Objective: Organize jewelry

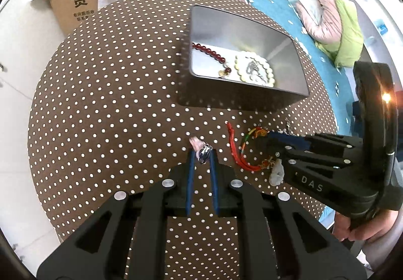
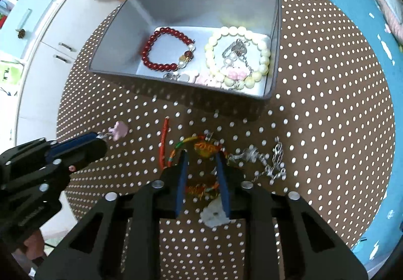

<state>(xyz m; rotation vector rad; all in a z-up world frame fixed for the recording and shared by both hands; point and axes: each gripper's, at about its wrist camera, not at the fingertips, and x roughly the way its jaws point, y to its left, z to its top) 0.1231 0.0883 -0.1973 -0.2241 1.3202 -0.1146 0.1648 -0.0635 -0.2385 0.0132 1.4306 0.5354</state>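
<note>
A grey metal tin (image 1: 216, 98) (image 2: 274, 36) stands on the dotted brown table and holds a red bead bracelet (image 2: 163, 48), a cream pearl bracelet (image 2: 264, 56) and small silver pieces. My left gripper (image 1: 202, 155) has its fingers closely around a pink flower clip (image 1: 197, 144) (image 2: 118, 130) on the table. My right gripper (image 2: 201, 154) (image 1: 270, 146) is open, its fingers straddling a red and multicoloured cord bracelet (image 2: 204, 148) (image 1: 236, 151) with a pale pendant (image 2: 214, 214) (image 1: 277, 175). A silver chain (image 2: 267, 161) lies to its right.
The round table (image 1: 100, 104) has a brown cloth with white dots. A cardboard box (image 1: 75, 10) and pink cloth stand at the back. A teal patterned mat (image 2: 365, 28) lies to the right, white cabinets (image 2: 50, 41) to the left.
</note>
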